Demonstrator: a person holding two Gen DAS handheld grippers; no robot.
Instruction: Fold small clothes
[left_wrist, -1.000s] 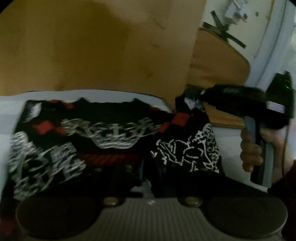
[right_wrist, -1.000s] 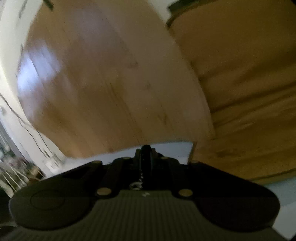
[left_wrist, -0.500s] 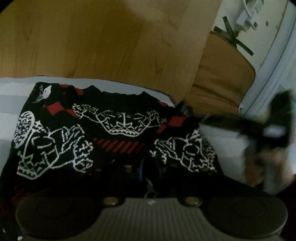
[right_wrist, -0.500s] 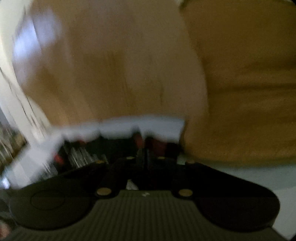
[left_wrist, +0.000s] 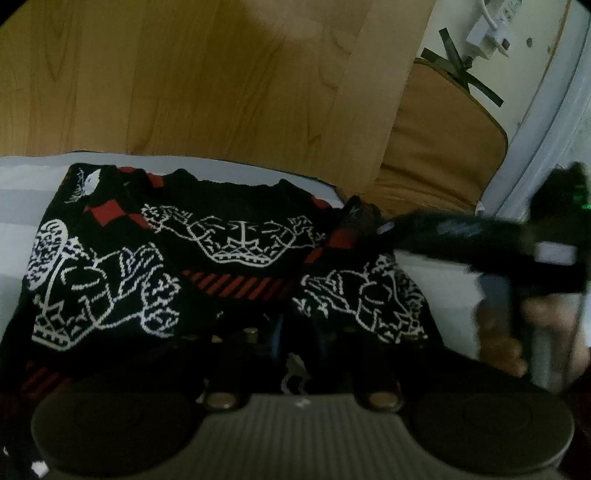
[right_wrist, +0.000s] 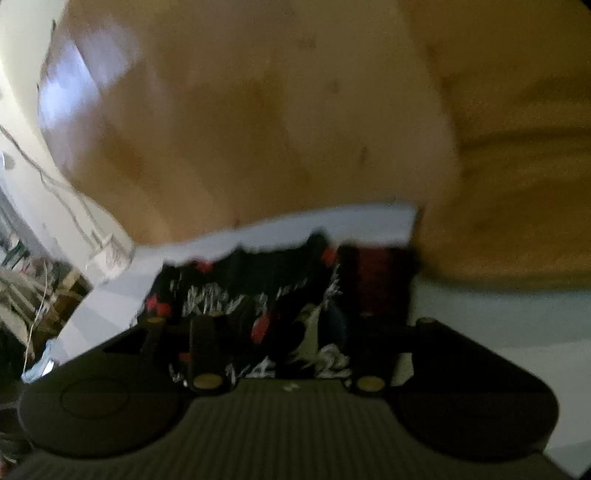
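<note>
A black knit sweater with white and red patterns lies spread on a white surface, its neckline at the far edge. My left gripper is low over the sweater's near hem, fingers close together and shut on the dark fabric. My right gripper reaches in from the right to the sweater's right shoulder. In the right wrist view its fingers stand wide apart over the sweater; that view is blurred.
A wooden headboard rises behind the white surface. A tan cushion sits at the right of it. A white wall with a socket and cable is at the far right.
The right gripper swung down from facing the headboard to the sweater's right shoulder and opened wide. The left gripper stayed on the near hem; the sweater lies flatter.
</note>
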